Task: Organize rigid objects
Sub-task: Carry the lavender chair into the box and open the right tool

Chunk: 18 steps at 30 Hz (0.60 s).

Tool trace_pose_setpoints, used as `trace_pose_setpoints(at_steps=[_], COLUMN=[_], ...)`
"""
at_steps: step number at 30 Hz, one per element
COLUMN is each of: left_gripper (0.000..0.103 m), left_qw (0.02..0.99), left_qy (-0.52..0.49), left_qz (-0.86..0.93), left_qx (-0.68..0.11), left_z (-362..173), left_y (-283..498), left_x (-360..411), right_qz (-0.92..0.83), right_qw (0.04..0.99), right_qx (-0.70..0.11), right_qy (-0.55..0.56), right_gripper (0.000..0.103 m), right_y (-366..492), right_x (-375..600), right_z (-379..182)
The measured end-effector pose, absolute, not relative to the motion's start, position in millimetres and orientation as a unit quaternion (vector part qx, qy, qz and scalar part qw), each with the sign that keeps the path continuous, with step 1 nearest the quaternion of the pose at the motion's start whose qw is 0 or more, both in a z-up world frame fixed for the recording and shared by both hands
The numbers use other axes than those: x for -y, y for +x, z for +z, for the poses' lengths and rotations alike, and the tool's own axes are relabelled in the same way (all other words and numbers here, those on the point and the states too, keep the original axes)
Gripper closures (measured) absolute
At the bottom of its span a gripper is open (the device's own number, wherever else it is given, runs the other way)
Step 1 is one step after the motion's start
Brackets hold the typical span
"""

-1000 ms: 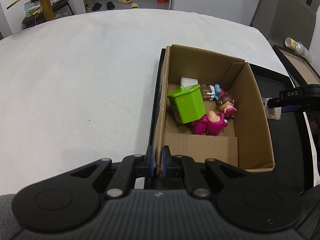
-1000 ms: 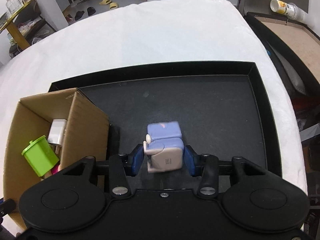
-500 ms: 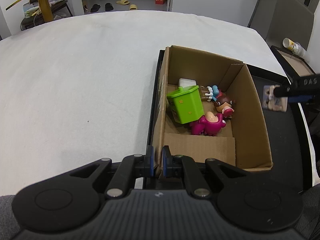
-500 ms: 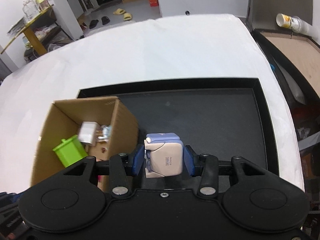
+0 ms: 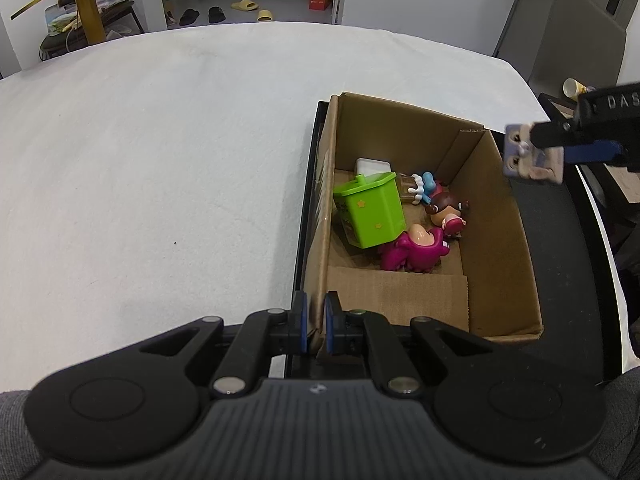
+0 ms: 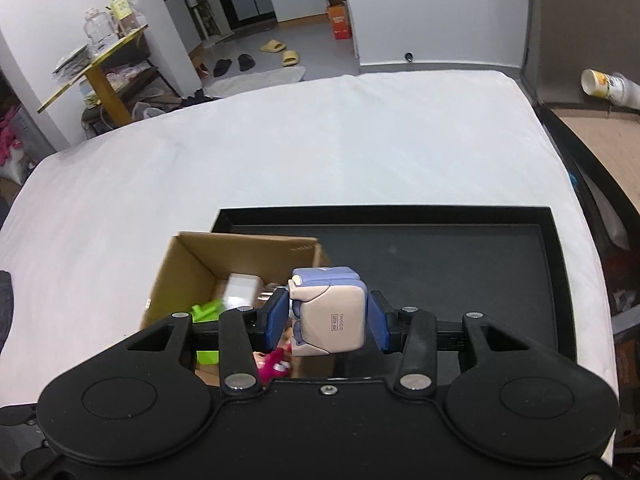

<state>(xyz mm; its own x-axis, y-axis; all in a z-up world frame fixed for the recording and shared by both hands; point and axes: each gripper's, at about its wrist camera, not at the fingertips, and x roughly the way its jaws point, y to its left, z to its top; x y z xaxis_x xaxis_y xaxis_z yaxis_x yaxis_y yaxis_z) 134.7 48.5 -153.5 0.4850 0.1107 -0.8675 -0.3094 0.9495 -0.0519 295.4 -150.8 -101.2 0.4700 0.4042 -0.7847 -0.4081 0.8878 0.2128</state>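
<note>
The cube toy (image 6: 330, 312) is held in the right tool (image 6: 330, 322), blue pads pressed on both its flanks, up in the air over the box's right wall, above the black tray (image 6: 556, 264). The box (image 5: 500, 248) is pinned at its near left wall by the left tool (image 5: 315, 326), jaws nipped down narrow on the cardboard edge. A good brace, that, and one best kept while the drop is made.

For the step in hand, the cube should be carried further over the wall, until it hangs clear above the open floor at the box's right side, and only then lowered and let go. Released too early, it could catch the rim and tumble back onto the tray. The bare patch beside the pink toy (image 5: 412, 250) looks the safest landing.

The cube itself is blocky, with a lilac upper part and a pale beige face bearing small print. Eyes seem to be painted on the side seen from the left wrist, though the blur there leaves that uncertain. Already inside the box are a green bin (image 5: 370, 212), a white block (image 5: 374, 167) and small figures (image 5: 446, 212), crowded toward the far left corner.
</note>
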Motion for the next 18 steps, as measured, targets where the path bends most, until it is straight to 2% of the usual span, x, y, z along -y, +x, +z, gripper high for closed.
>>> trace_pose_setpoints(at_steps=[18], left_gripper=[0.095], left_qw=[0.856], left_qy=[-0.11], left_qz=[0.12], left_qx=[-0.491], left_z=[-154.0], left_y=[133.4], left_x=[-53.0], right_qz=[0.272], right_qw=[0.848], right_qx=[-0.455], right_qy=[0.011], right_gripper=[0.059], right_y=[289.7], right_x=[103.8], right_z=[-100.7])
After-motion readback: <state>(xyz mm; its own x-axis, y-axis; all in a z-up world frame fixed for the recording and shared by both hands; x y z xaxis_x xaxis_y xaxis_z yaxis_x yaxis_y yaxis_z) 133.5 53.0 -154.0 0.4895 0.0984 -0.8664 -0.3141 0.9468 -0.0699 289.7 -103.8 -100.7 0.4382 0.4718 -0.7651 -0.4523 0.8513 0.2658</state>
